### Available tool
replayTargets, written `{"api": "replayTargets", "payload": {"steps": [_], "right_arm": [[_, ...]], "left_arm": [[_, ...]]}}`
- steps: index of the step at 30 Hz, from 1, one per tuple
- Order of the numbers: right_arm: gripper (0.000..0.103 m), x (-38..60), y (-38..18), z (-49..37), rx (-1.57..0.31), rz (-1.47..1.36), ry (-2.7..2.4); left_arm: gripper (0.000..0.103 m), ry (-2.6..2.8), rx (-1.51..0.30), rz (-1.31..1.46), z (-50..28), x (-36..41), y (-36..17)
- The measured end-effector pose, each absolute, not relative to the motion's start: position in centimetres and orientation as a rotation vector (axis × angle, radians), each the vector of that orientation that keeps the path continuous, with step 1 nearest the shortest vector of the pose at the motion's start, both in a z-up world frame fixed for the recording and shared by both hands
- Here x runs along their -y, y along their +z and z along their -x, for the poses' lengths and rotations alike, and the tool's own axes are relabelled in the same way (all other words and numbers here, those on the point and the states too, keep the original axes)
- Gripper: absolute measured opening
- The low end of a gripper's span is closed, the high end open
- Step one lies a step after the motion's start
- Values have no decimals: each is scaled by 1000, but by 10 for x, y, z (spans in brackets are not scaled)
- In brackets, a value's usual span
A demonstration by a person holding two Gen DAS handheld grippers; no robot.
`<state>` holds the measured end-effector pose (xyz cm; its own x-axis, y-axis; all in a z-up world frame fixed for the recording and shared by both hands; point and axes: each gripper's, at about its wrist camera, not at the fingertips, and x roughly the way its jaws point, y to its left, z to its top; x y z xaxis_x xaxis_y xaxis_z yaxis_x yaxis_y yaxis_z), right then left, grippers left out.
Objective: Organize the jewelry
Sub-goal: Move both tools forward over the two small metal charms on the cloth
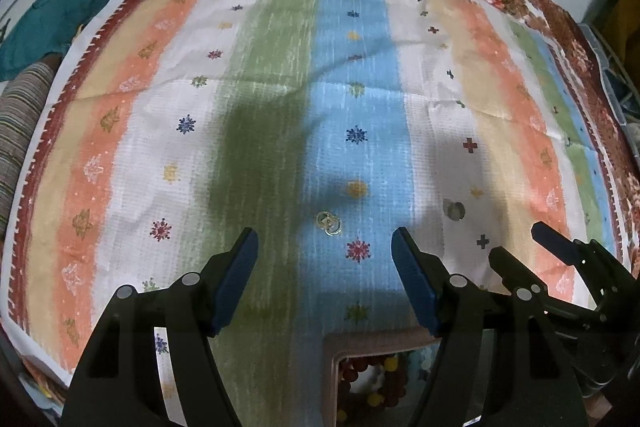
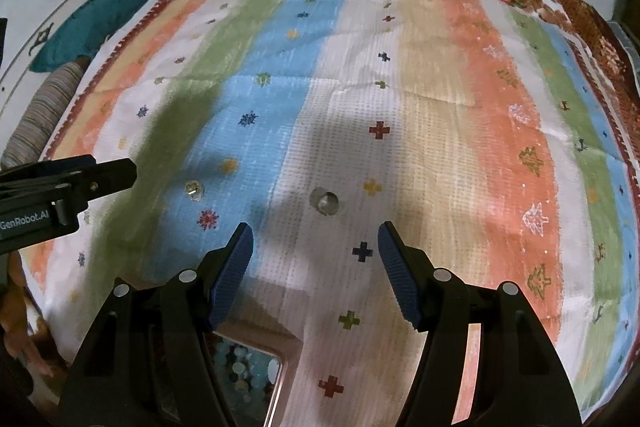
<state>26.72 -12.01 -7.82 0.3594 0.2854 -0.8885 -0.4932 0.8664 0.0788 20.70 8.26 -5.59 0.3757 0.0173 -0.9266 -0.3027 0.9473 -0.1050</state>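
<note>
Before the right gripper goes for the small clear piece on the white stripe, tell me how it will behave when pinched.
The clear piece looks small, rounded and glassy, so it probably is light and may slip from the pads. It lies low on the woven cloth, so the right gripper, jaws open, may snag fabric. If nudged, it could roll or skid.

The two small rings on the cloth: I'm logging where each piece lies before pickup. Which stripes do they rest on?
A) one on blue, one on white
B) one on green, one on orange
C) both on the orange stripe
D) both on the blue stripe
A: one small ring lies at the blue stripe's left edge, while the other ring sits on the white stripe beside it.
</note>
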Motion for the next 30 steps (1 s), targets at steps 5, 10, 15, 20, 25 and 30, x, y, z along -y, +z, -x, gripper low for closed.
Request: {"api": "replayTargets", "payload": {"steps": [5, 10, 15, 20, 25, 30], "right_arm": [[65, 115, -83, -273, -1104, 227, 511], [65, 112, -89, -280, -1121, 232, 510], [65, 112, -101, -288, -1148, 239, 497], [65, 111, -106, -295, -1159, 238, 489], [65, 106, -114, -299, -1170, 253, 490], [65, 101, -120, -303, -1177, 268, 492]], "left_arm": [[69, 200, -1189, 263, -215, -80, -62], [69, 196, -1235, 245, -224, -79, -76], [69, 192, -1258, 225, -232, -78, -84], [69, 181, -1275, 218, -239, -77, -90], [69, 180, -1297, 216, -244, -80, -98], [69, 185, -1318, 221, -249, -85, -107]]}}
